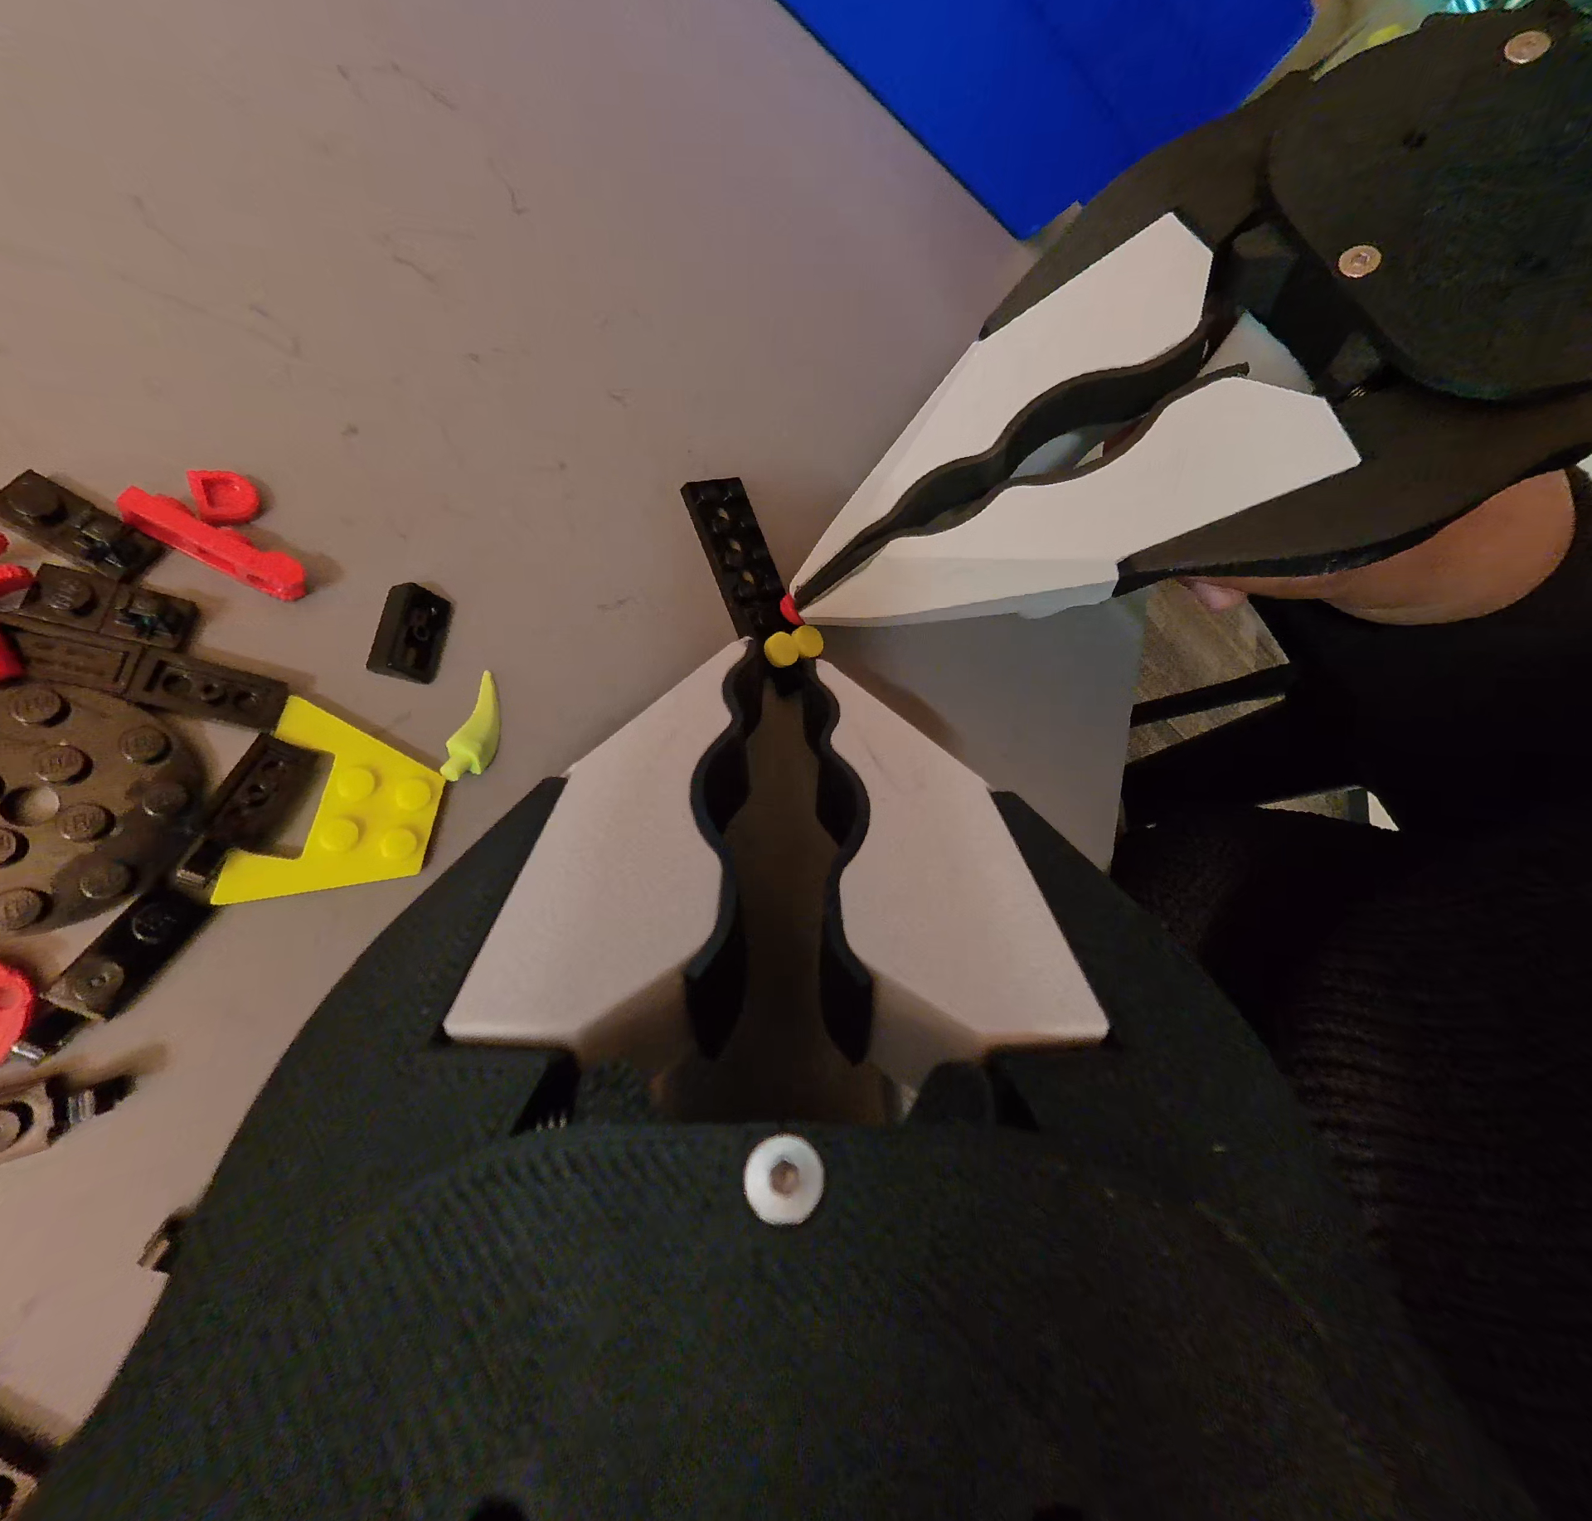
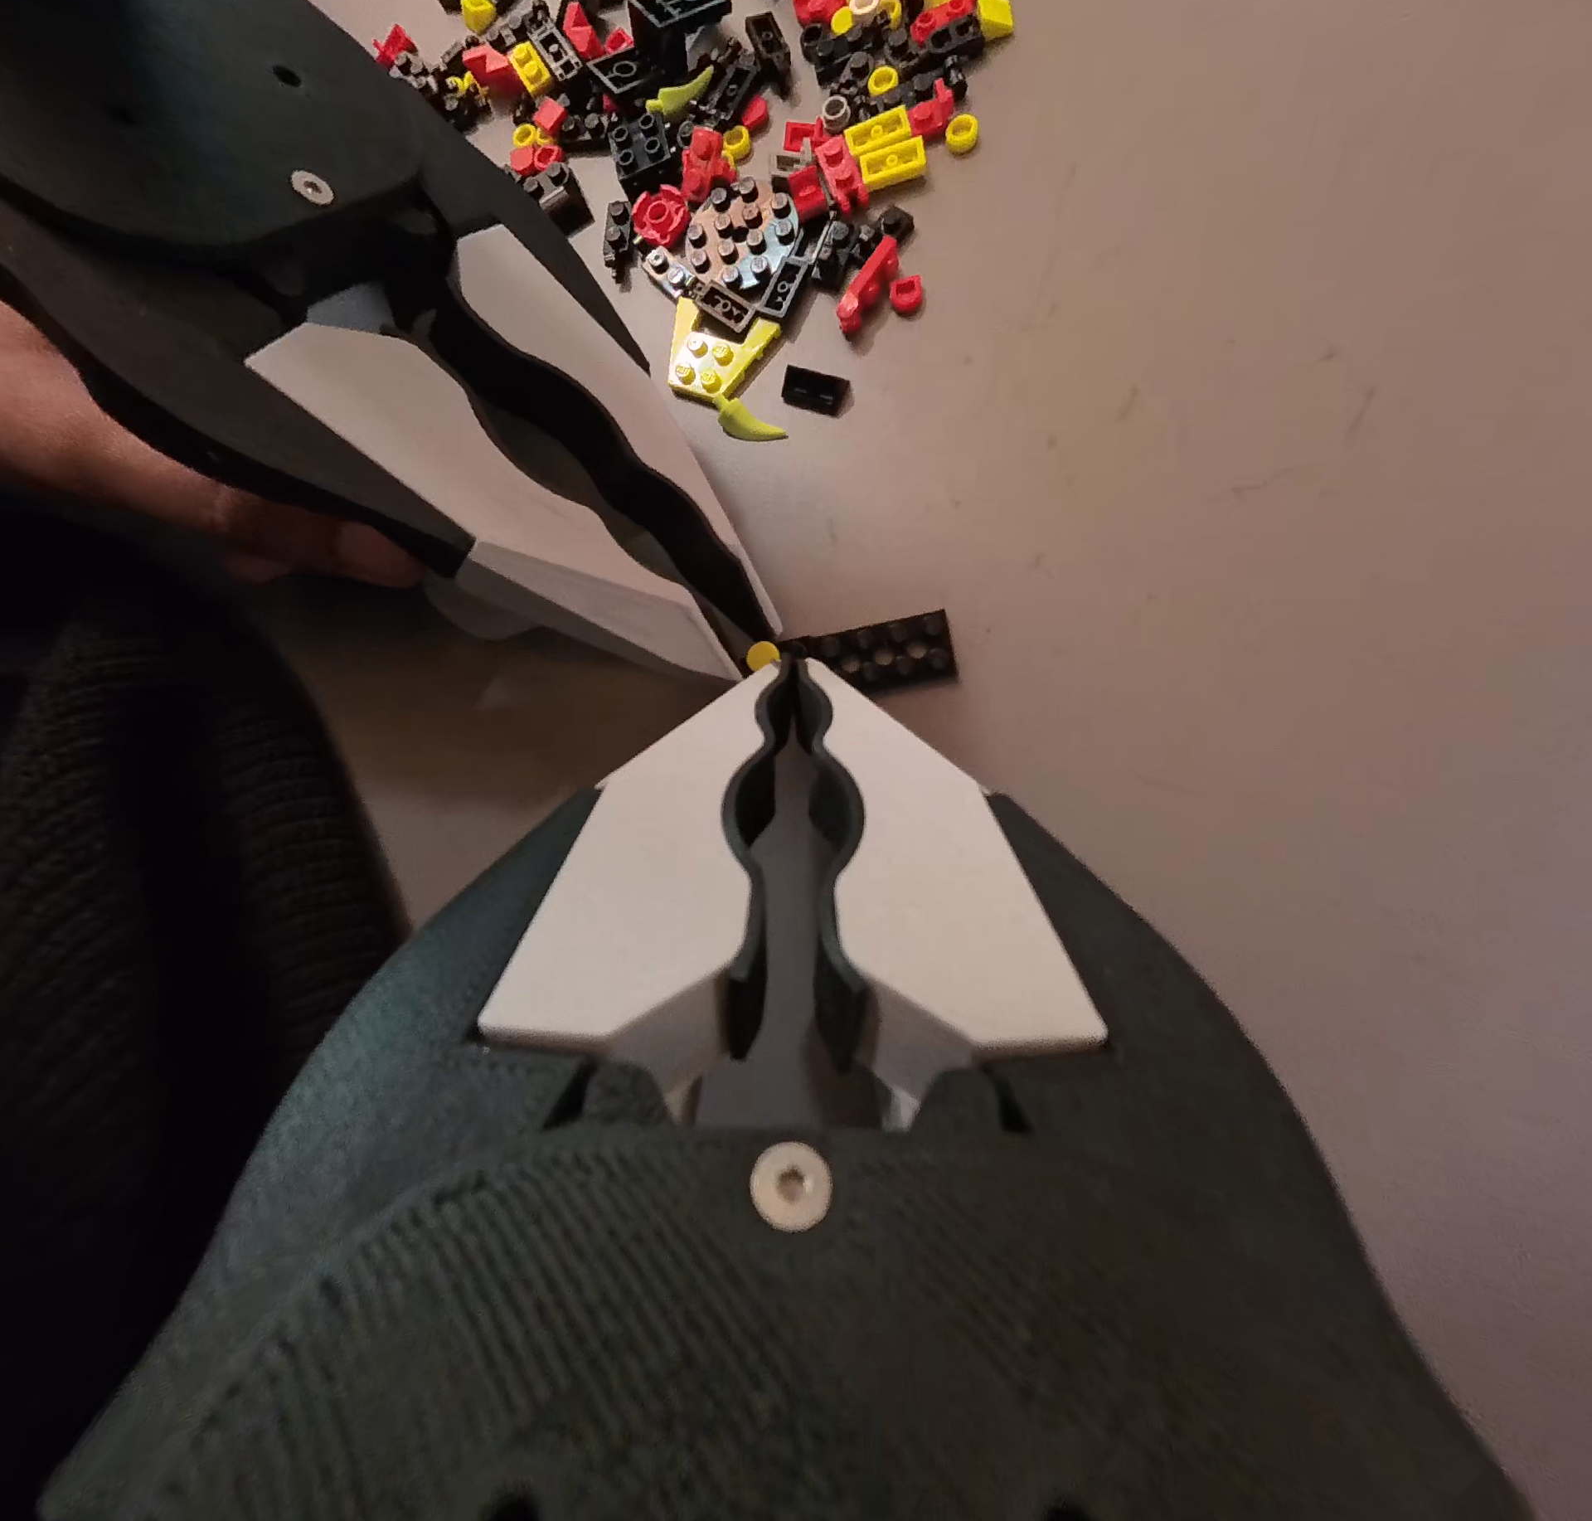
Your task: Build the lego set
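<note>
In the left wrist view my left gripper is shut on the near end of a long black studded plate, held above the grey table. Two small yellow round pieces sit on the plate right at my fingertips. My right gripper comes in from the right, shut on a tiny red piece that touches the plate beside the yellow ones. In the right wrist view my right gripper meets the left gripper at the black plate. One yellow piece shows there; the red piece is hidden.
A pile of loose black, red and yellow pieces lies farther off on the table. Nearest are a yellow wedge plate, a lime claw, a small black brick and red pieces. A blue bin stands behind. Both grippers' tips are close together, under 4 cm apart. From either gripper's tips it is about 7 cm to the small black brick. My right wrist view looks at it from another angle.
</note>
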### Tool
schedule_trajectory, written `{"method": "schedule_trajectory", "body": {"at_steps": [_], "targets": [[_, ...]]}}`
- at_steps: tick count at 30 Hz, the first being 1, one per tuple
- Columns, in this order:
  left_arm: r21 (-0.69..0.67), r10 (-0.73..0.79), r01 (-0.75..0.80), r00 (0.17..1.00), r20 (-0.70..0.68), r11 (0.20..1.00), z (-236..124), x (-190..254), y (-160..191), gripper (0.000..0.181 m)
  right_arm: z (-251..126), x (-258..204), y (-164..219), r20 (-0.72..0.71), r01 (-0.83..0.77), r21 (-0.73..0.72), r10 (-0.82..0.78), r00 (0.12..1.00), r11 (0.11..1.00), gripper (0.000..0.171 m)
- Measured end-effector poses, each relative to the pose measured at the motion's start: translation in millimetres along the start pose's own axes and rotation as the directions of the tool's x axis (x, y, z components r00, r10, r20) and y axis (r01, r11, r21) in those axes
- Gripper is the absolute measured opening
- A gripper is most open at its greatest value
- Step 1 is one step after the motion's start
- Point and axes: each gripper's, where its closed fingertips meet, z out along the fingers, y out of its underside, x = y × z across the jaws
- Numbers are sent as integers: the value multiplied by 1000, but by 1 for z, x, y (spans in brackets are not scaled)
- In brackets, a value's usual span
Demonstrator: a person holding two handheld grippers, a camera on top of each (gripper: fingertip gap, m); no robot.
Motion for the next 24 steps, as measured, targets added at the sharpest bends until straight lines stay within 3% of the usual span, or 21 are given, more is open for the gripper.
{"method": "schedule_trajectory", "body": {"at_steps": [8, 13, 18, 24], "targets": [[3, -11, 11, 1000, -1, 1000, 1, 1, 1, 4, 0, 3, 2, -35, 53, -9, -53, 998, 999, 0], [4, -28, 28, 1000, -9, 1000, 0, 0, 0, 3, -33, 15, -31, 23, -58, 239, 54, 998, 969, 0], [8, -26, 26, 1000, -9, 1000, 0, 0, 0, 4, -23, 4, -5, 98, -33, 110, 22, 995, 993, 0], [11, -24, 24, 1000, -11, 1000, -1, 0, 0, 5, -14, -4, 5, 77, 47, 29, -49, 996, 998, 0]]}}
